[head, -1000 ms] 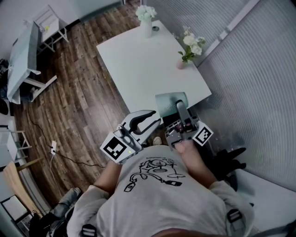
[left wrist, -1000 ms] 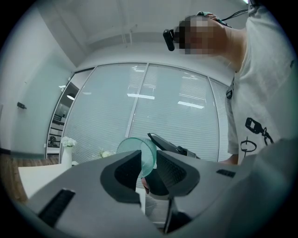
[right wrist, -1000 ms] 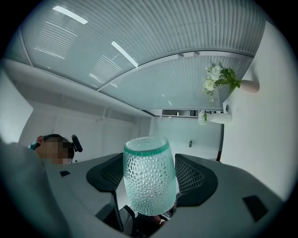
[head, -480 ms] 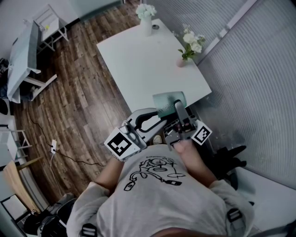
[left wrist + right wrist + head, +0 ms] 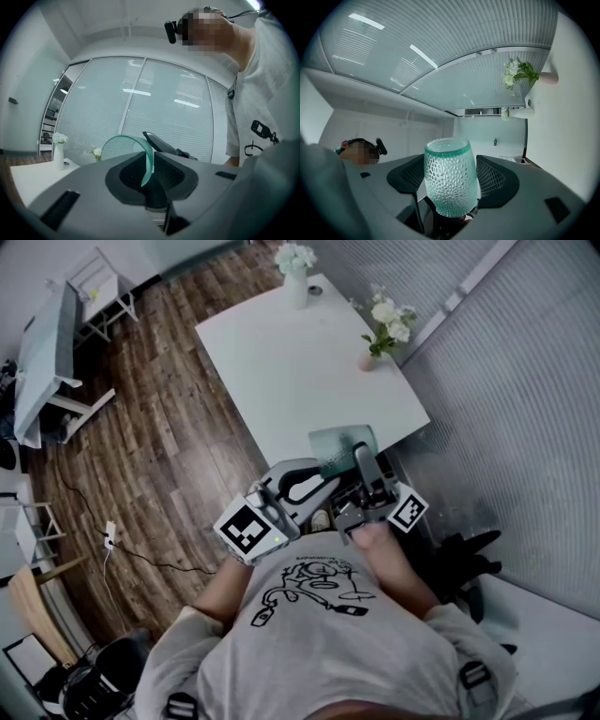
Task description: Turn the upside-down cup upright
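Head view: right hand-held gripper [image 5: 360, 454], square marker [image 5: 410, 510] showing, holds the cup [image 5: 333, 442].

Room furnishings
White counter [image 5: 281, 381] bearing white flower vase [image 5: 296, 292] and pink flower vase [image 5: 367, 367], well apart; wood-plank floor [image 5: 159, 446].

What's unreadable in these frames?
- Cup body, left gripper view: only a rim arc shows above the left gripper, whose fingers have just been closing around it.
- Cup, head view: partly covered by that gripper and the right gripper.
- Item beside the white vase, head view: too small.
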The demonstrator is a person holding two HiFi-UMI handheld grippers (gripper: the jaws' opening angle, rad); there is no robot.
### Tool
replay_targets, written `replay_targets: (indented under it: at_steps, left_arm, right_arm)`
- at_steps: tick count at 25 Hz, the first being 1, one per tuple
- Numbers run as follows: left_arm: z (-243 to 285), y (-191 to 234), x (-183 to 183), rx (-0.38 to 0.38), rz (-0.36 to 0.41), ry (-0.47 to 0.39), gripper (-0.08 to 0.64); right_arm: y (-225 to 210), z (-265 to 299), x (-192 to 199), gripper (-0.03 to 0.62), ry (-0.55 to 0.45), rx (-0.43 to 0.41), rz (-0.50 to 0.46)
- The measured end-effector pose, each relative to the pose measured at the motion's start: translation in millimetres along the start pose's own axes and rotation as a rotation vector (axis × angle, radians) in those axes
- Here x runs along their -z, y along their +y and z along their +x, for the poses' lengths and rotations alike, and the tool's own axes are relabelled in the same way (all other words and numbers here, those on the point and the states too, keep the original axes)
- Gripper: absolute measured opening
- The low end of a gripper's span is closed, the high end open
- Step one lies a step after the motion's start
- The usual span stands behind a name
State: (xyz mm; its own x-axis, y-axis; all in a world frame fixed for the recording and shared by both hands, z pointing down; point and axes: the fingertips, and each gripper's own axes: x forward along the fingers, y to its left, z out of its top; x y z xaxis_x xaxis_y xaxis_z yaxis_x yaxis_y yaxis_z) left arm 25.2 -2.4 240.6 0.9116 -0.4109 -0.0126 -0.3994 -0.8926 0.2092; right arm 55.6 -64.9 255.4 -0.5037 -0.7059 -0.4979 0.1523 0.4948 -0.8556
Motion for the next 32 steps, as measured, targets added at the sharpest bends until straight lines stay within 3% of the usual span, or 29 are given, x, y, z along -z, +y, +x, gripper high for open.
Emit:
replay_targets:
  at_steps: [16,32]
  left_arm:
    - [-2.6,-11.5,-0.4,0.066,-0.027,0.014,0.015]
    - [-5.6,-9.9,-3.1,0.052,-0.005,0.000,0.014]
  right_arm:
    - [6.5,-3.8,5.5,0.339,-0.016,-0.044,0.017]
    - [11.9,-12.0,-4.7,0.339,0.012,-0.008,-0.100]
